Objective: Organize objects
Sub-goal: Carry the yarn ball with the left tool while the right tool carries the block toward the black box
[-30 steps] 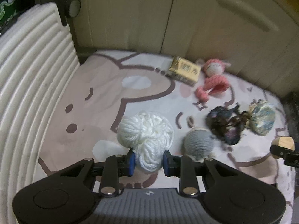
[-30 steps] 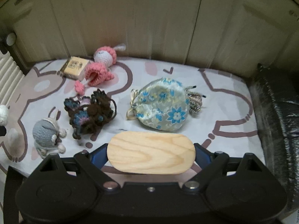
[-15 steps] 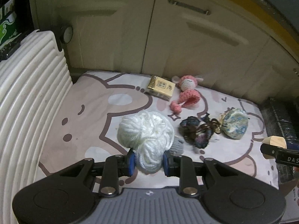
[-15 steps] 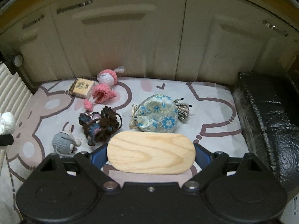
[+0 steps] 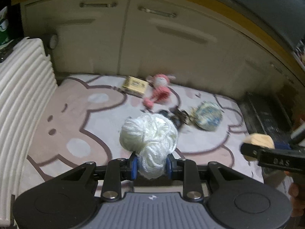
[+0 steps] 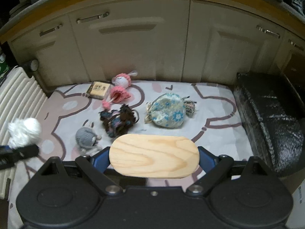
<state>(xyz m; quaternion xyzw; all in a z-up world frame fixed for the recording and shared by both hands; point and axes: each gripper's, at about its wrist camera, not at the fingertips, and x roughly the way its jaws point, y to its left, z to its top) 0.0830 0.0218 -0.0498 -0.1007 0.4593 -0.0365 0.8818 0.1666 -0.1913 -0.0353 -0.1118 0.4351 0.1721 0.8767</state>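
My left gripper (image 5: pixel 150 167) is shut on a white yarn ball (image 5: pixel 149 137) and holds it high above the cartoon mat (image 5: pixel 76 114). My right gripper (image 6: pixel 153 157) is shut on an oval wooden board (image 6: pixel 154 155), also raised; the board shows at the right of the left wrist view (image 5: pixel 259 141). On the mat lie a pink crochet doll (image 6: pixel 119 91), a small yellow box (image 6: pixel 99 89), a dark knitted bundle (image 6: pixel 118 121), a grey crochet toy (image 6: pixel 85 136) and a blue floral pouch (image 6: pixel 167 112).
Cream cabinet doors (image 6: pixel 143 43) close the back. A white ribbed case (image 5: pixel 21 95) stands along the left of the mat. A black textured box (image 6: pixel 270 118) sits at the right. A small striped tassel (image 6: pixel 189 106) lies behind the pouch.
Both grippers have risen and pulled back from the mat, each still holding its object. The objects on the mat look smaller and further away.
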